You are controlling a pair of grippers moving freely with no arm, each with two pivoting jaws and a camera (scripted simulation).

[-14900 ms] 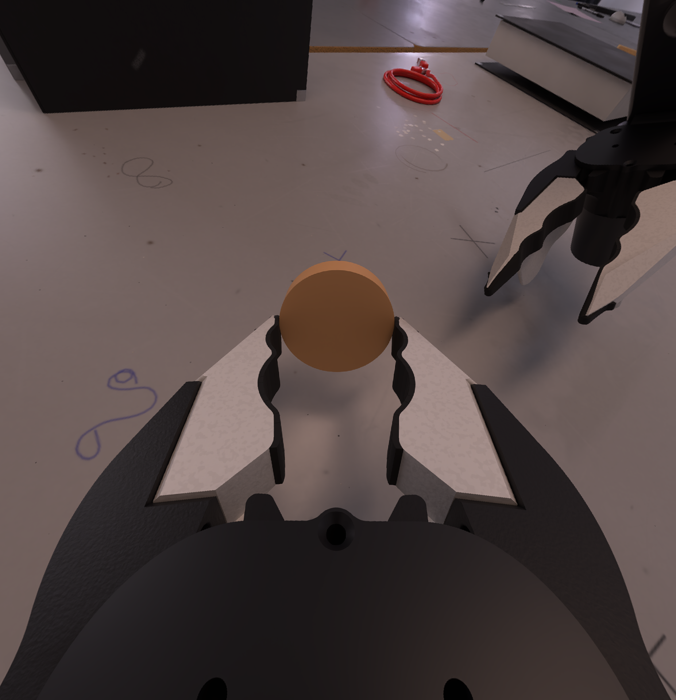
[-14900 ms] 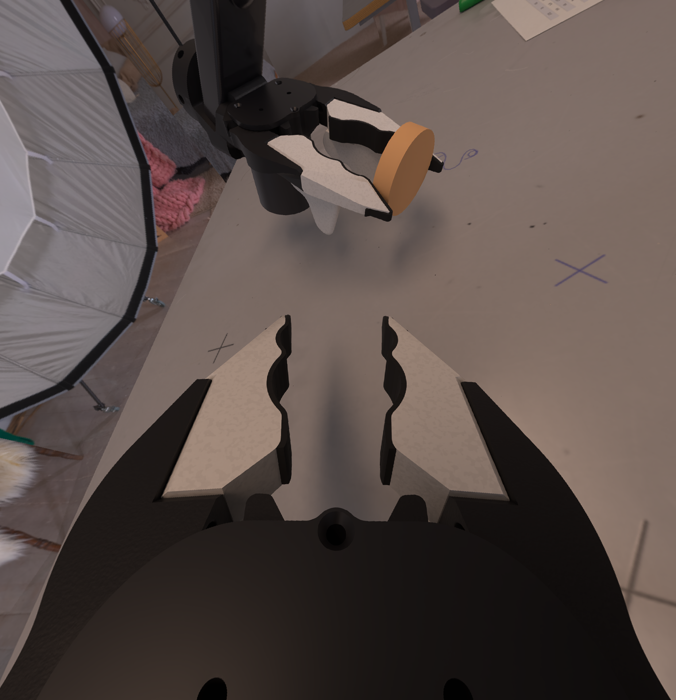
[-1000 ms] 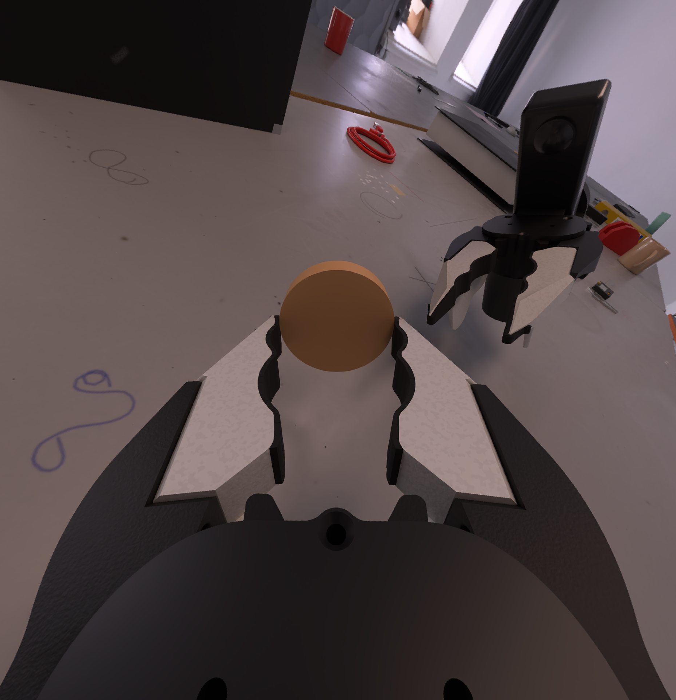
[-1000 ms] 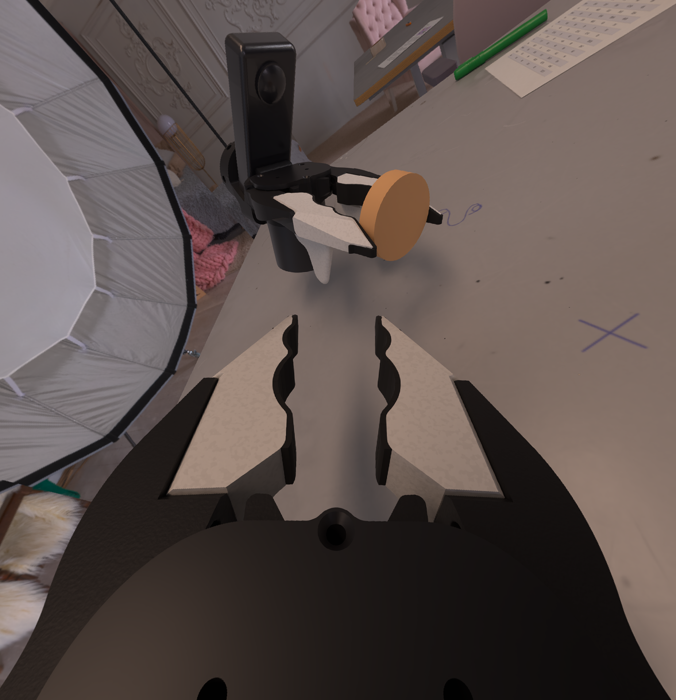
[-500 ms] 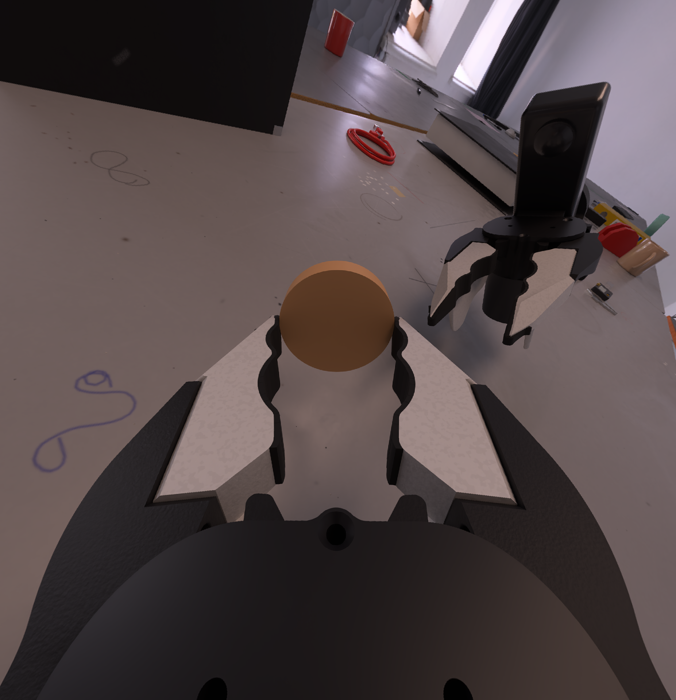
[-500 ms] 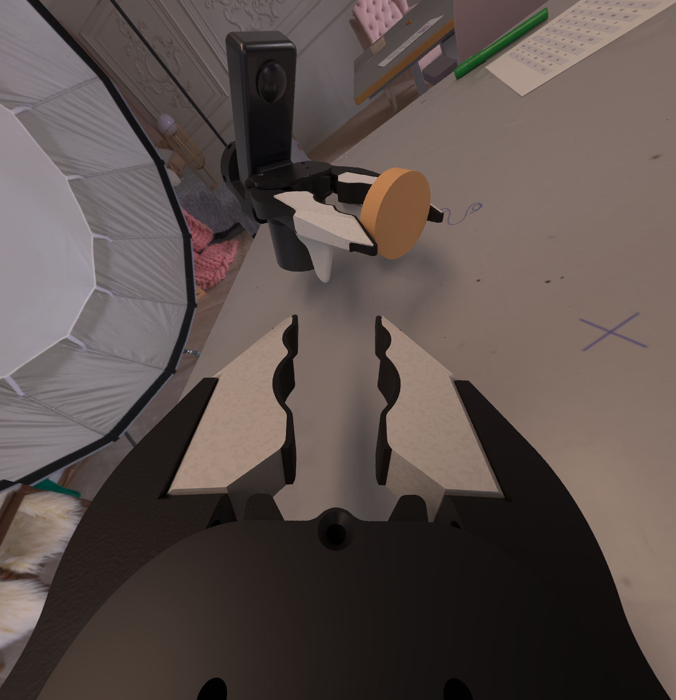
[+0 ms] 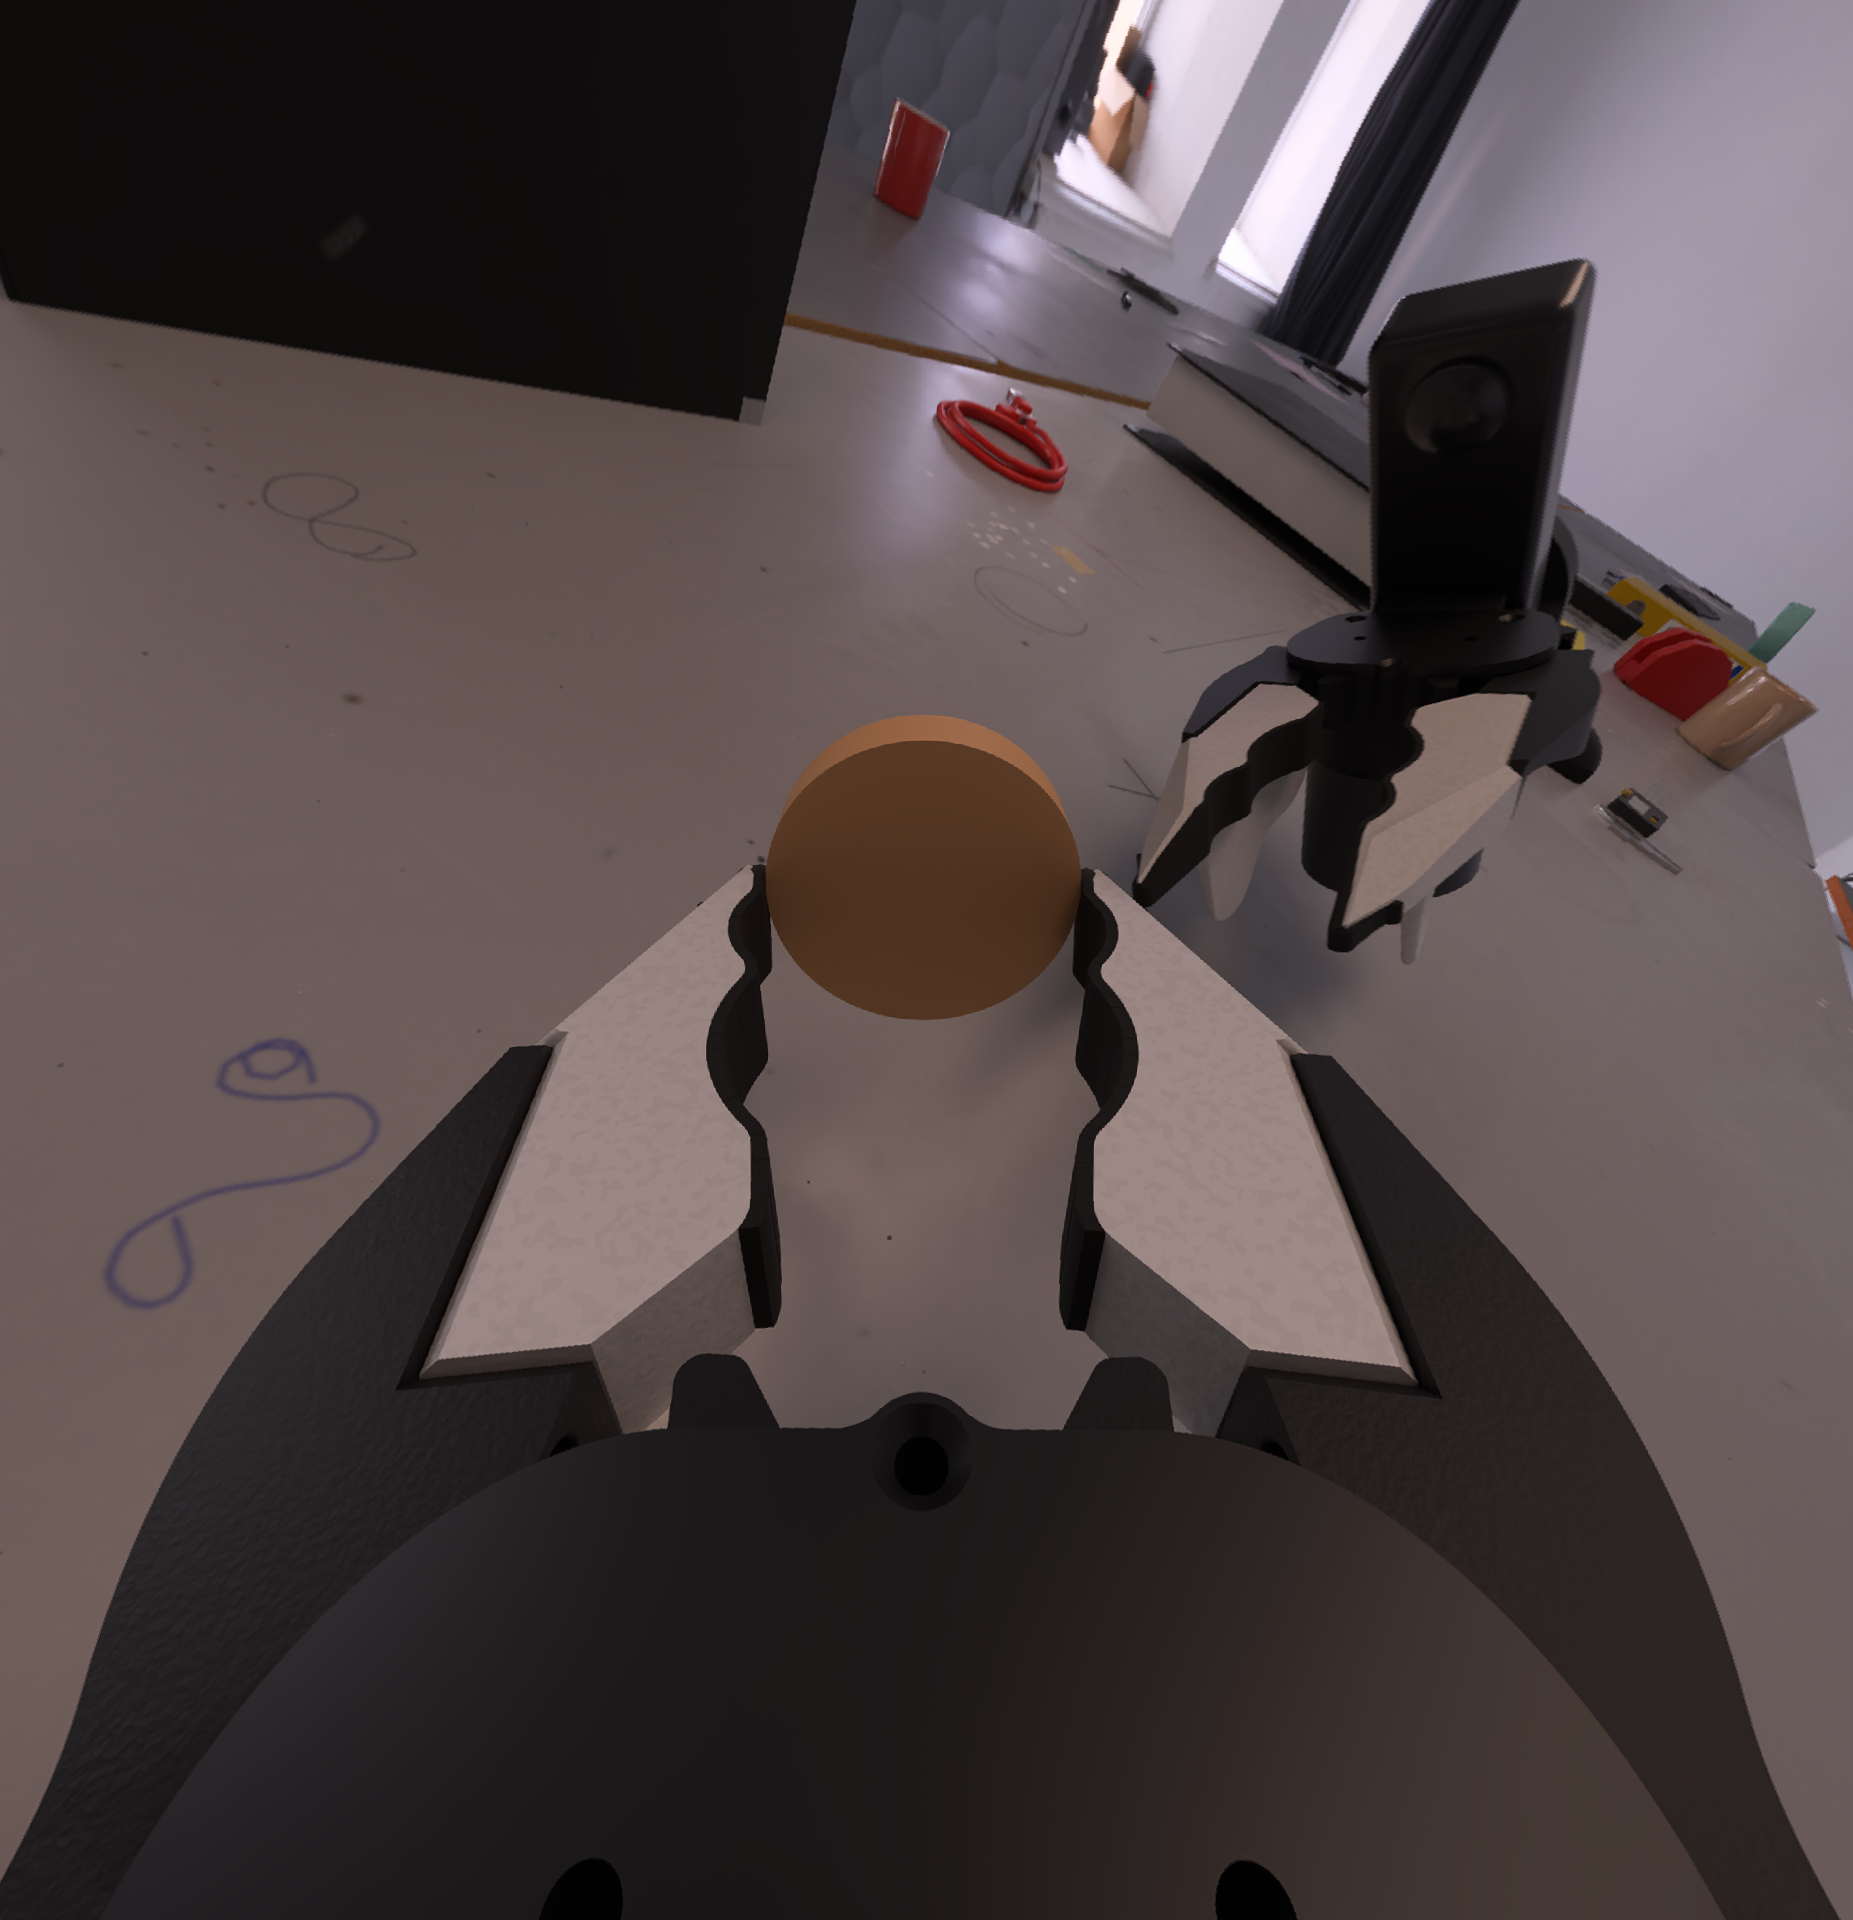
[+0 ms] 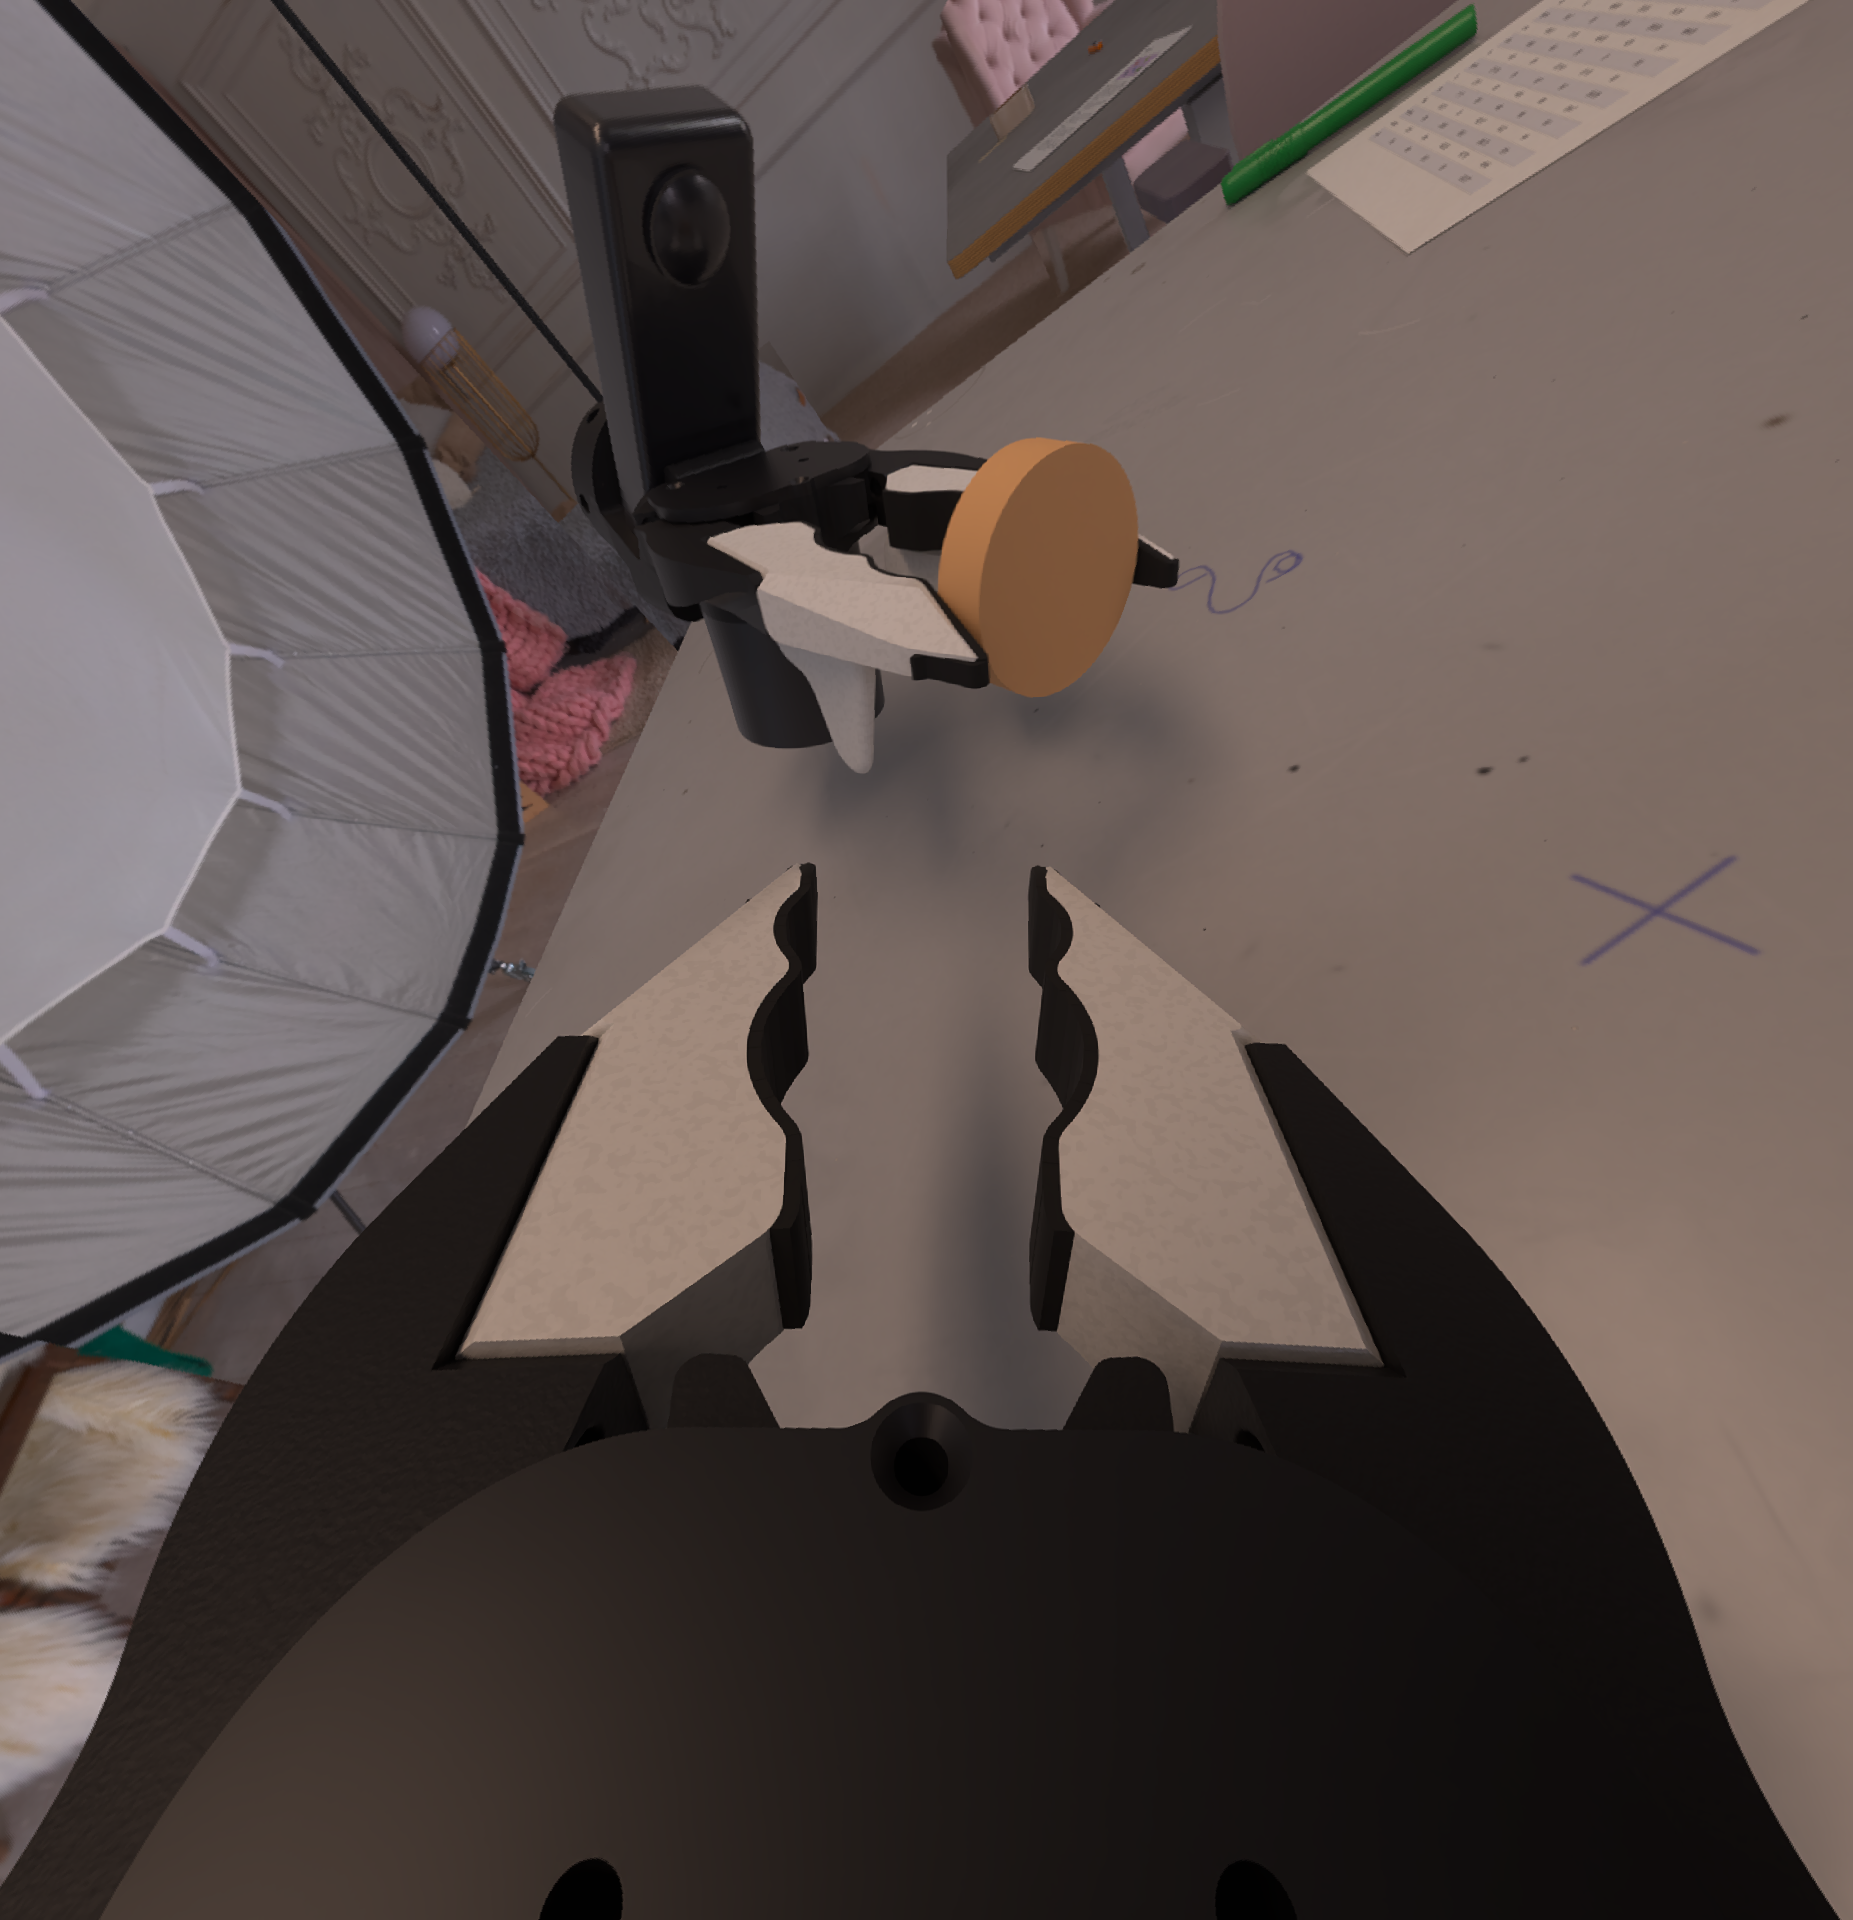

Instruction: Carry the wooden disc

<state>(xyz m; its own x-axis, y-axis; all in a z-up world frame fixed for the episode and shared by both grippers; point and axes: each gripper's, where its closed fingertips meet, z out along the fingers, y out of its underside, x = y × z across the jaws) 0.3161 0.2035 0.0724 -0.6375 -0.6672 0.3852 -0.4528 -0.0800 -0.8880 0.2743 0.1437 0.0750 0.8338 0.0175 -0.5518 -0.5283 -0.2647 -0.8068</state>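
Observation:
The wooden disc [image 7: 922,883] is a round tan puck held on edge between my left gripper's fingertips, its flat face toward the camera. My left gripper [image 7: 922,894] is shut on the wooden disc and holds it above the grey table [image 7: 486,727]. In the right wrist view the disc [image 8: 1047,566] and the left gripper [image 8: 1057,613] show ahead, clear of the table top with a shadow below. My right gripper [image 8: 922,883] is open and empty, its jaws apart. It also shows in the left wrist view [image 7: 1254,925], to the right of the disc.
A red coiled cable [image 7: 1000,442], a black box [image 7: 382,177] and a red cup [image 7: 909,156] lie beyond. Small items [image 7: 1722,696] sit at the table's right edge. A large white umbrella [image 8: 174,675] stands past the left edge. A green pen [image 8: 1348,104] and paper sheet [image 8: 1524,114] lie far right.
Over the last second almost nothing has moved: the left gripper with the disc drifted slightly. Since 14.9 s ago the left gripper has tilted and the right gripper has moved farther off.

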